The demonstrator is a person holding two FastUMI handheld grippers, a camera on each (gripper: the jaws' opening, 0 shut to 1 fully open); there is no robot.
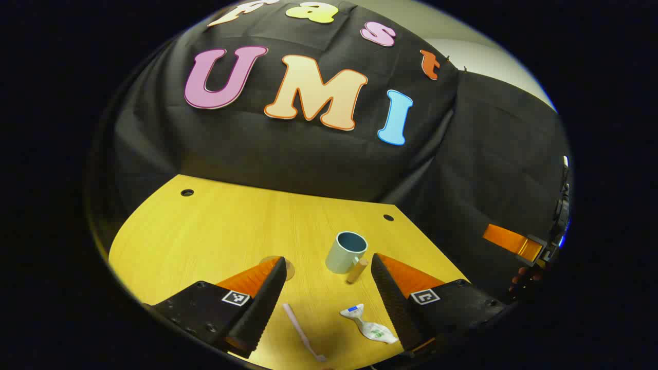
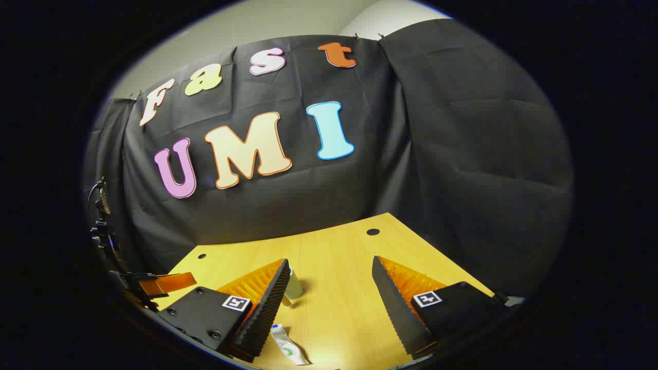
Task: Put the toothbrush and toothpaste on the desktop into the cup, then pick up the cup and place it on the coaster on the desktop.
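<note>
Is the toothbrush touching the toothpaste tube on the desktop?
Apart. In the left gripper view, bare desktop shows between the toothbrush and the toothpaste tube.

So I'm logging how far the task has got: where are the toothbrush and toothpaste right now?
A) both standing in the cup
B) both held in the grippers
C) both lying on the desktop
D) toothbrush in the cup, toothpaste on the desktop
C: in the left gripper view the toothbrush and toothpaste lie flat on the desktop, nearer the camera than the cup.
</note>
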